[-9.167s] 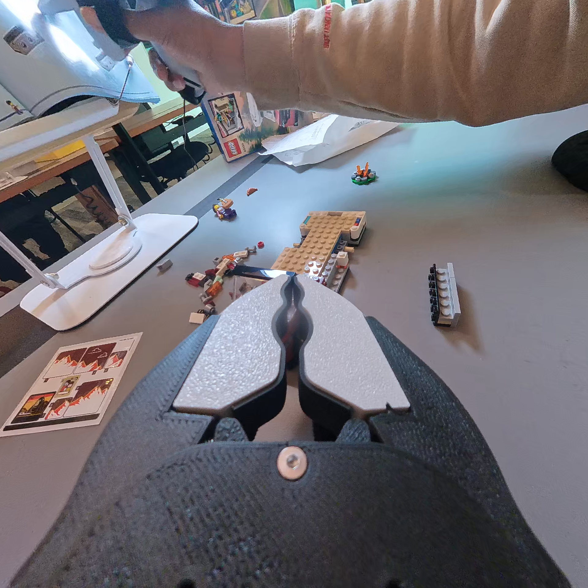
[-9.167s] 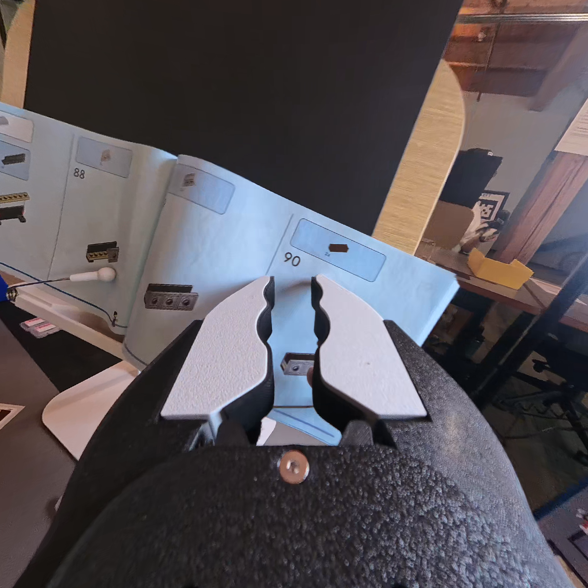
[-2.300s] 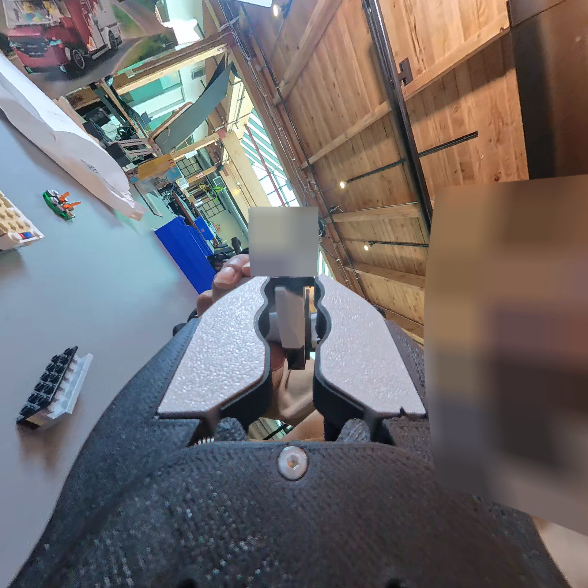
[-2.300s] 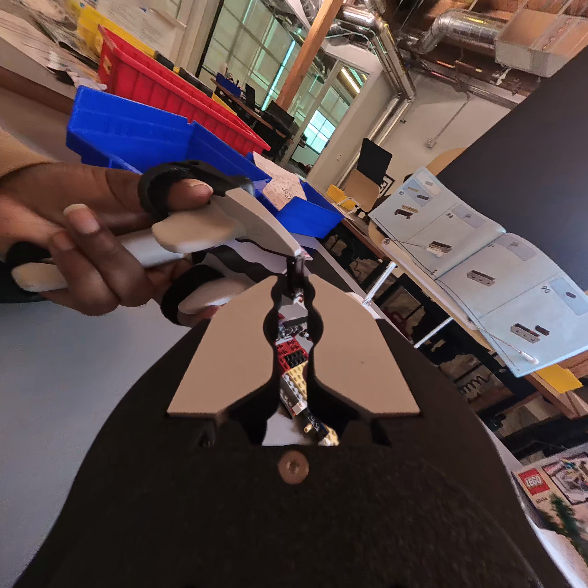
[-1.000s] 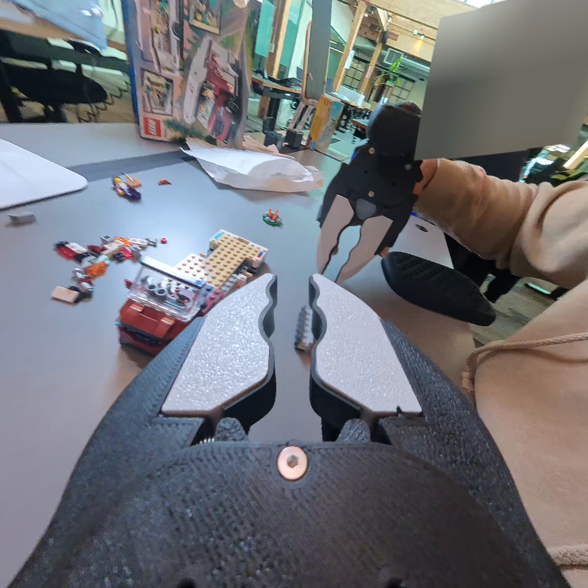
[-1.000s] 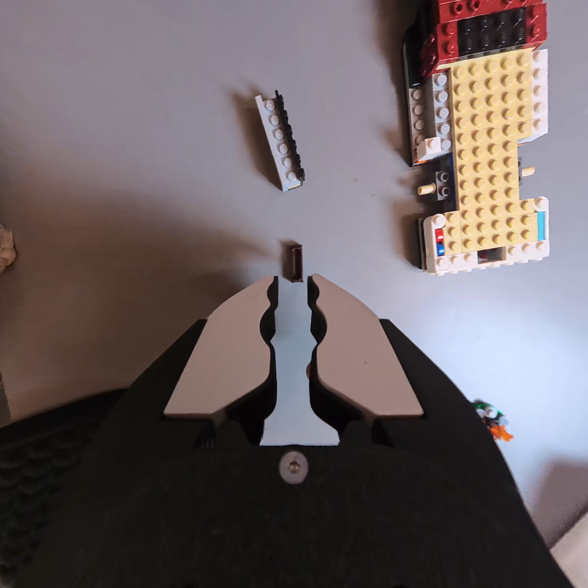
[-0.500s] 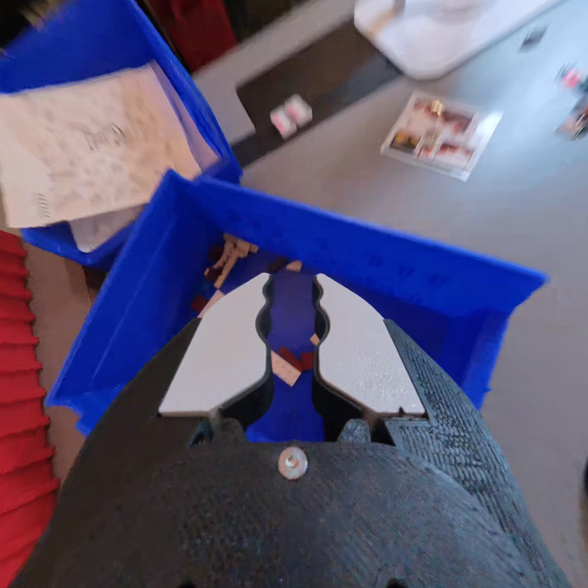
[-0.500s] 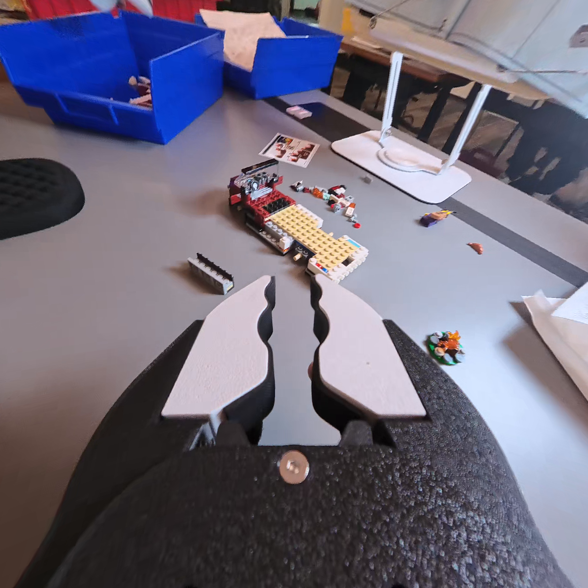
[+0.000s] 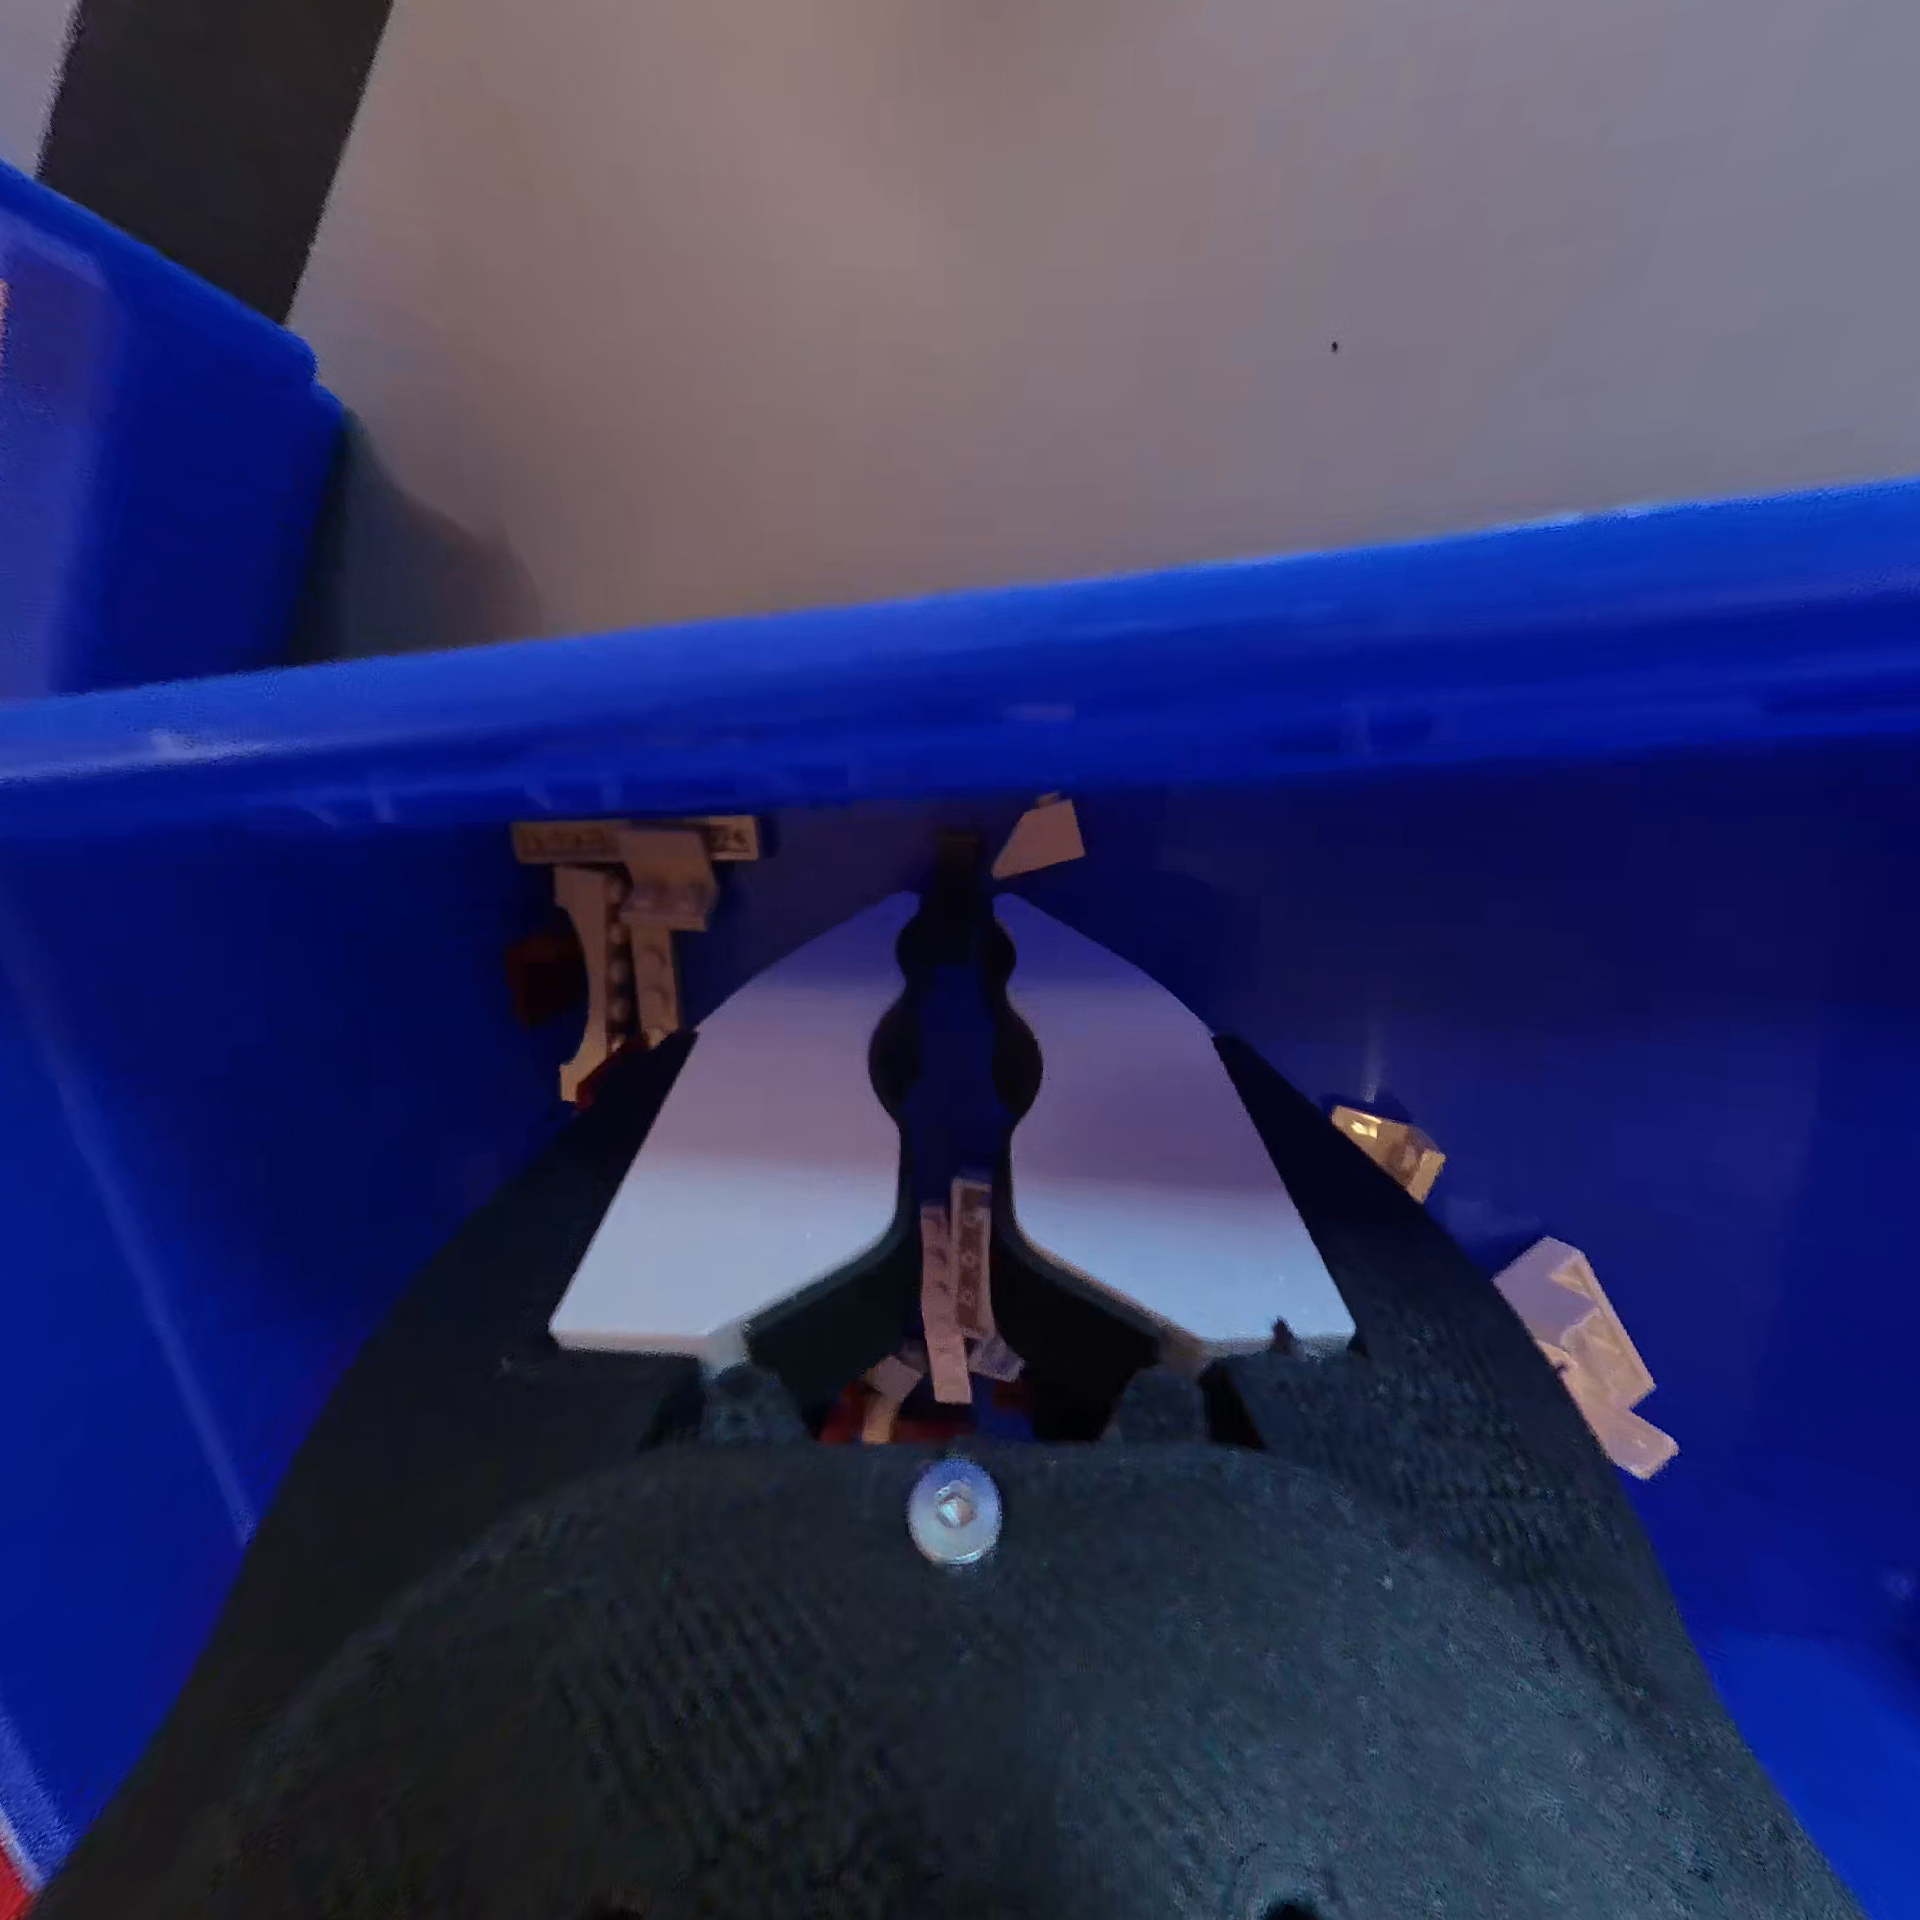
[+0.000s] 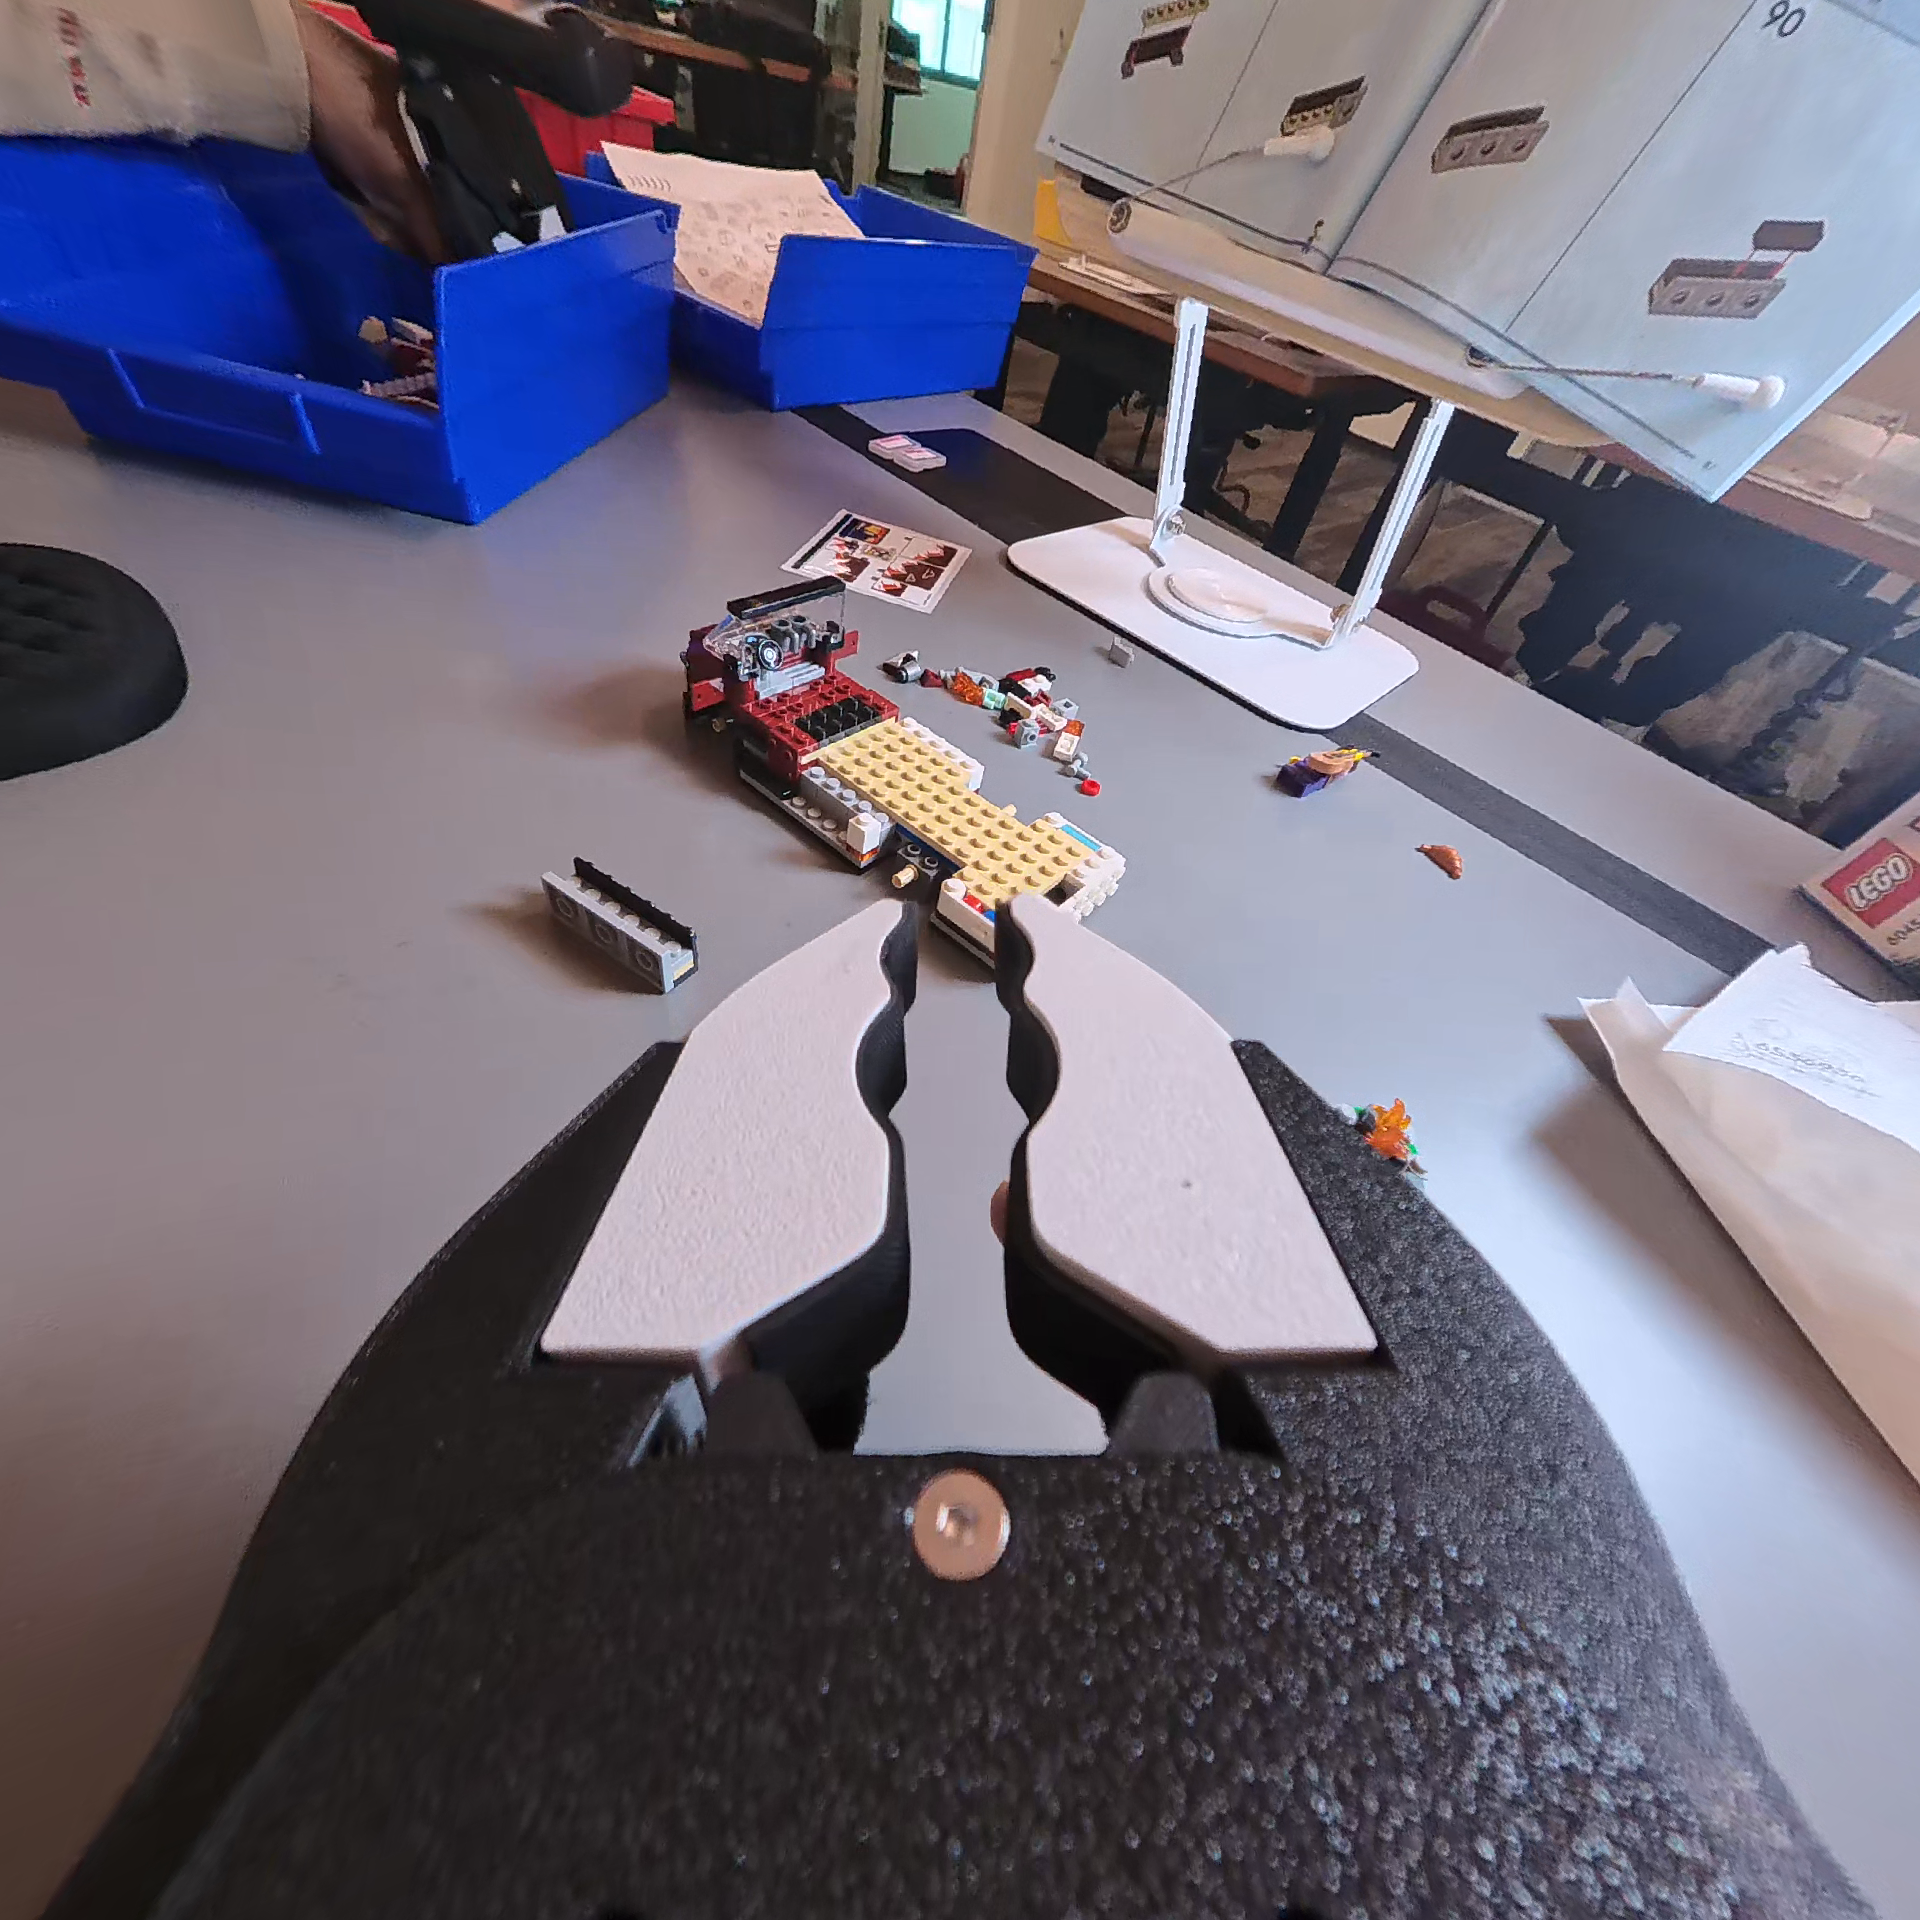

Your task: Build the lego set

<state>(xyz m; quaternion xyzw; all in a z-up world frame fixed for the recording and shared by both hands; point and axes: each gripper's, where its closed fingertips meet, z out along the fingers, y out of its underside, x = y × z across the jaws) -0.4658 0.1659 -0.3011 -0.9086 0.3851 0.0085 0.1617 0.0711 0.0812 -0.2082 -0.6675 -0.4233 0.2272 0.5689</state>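
Observation:
My left gripper [image 9: 958,899] is deep inside a blue bin [image 9: 935,707], near its far wall. Its fingertips have closed on a small dark piece [image 9: 956,857] that stands between them; the view is blurred. Tan pieces [image 9: 634,914] and a white piece [image 9: 1039,836] lie close by. The right wrist view shows this gripper [image 10: 488,197] reaching into the bin [image 10: 540,343]. My right gripper [image 10: 958,914] is open and empty above the grey table [image 10: 312,1039]. It points at a red and tan brick truck model [image 10: 894,790].
A grey and black brick strip [image 10: 618,930] lies left of the model and loose small pieces [image 10: 1018,707] right of it. An open booklet [image 10: 1558,156] rests on a white stand [image 10: 1216,613]. Also here: a second blue bin [image 10: 862,281], a sticker sheet [image 10: 878,556], a black pad [image 10: 73,655], a paper bag [image 10: 1787,1122].
My left gripper has dropped from above the bin to its floor, and its jaws have narrowed onto the dark piece. My right gripper has kept its place, its jaws slightly narrower.

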